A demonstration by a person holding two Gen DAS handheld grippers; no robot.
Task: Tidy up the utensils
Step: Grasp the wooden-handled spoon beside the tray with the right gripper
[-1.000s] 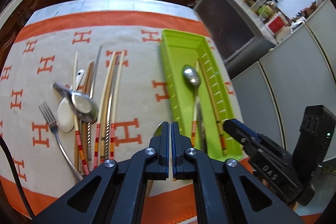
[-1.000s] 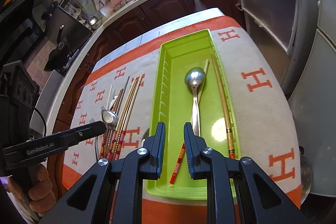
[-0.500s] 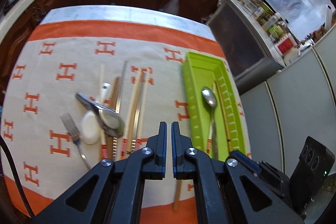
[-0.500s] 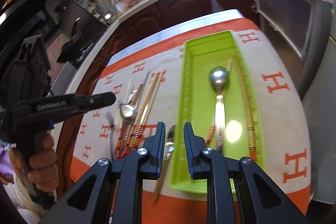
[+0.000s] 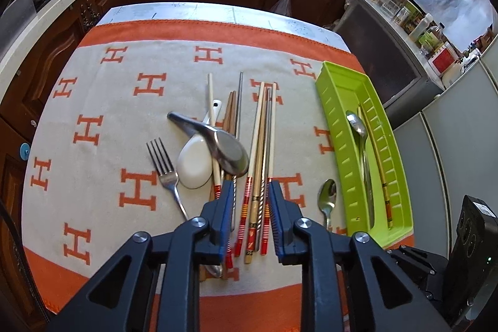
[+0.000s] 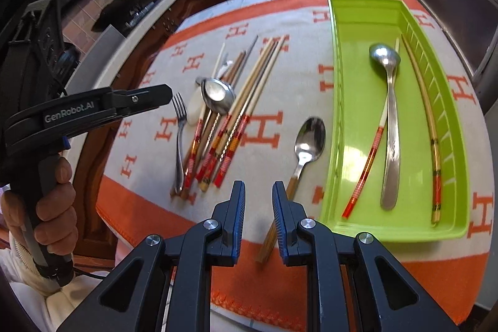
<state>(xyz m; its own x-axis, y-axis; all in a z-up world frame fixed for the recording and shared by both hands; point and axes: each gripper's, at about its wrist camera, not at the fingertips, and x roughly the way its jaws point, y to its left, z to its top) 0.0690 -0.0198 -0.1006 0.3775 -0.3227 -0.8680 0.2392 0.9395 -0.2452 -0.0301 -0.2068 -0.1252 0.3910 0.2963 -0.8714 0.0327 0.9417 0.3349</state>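
The left gripper (image 5: 251,195) hangs above the near ends of the chopsticks (image 5: 260,176); its jaws are opening, the sticks show in the gap below, and nothing is pinched. At its ten o'clock lie a fork (image 5: 165,167) and a white spoon (image 5: 194,162), with a metal ladle (image 5: 218,142) resting across the white spoon and the sticks. At its three o'clock a small spoon (image 5: 326,198) lies on the orange-and-cream cloth (image 5: 109,114), just beside the green tray (image 5: 342,83).

The right gripper (image 6: 257,195) has its fingers a little apart and holds nothing. The wooden handle of the small spoon (image 6: 308,142) passes beside its right finger; whether they touch cannot be told. The tray (image 6: 361,14), at two o'clock, holds a long metal spoon (image 6: 390,114) and two chopsticks. At nine o'clock a hand (image 6: 46,195) holds the left gripper (image 6: 166,94).
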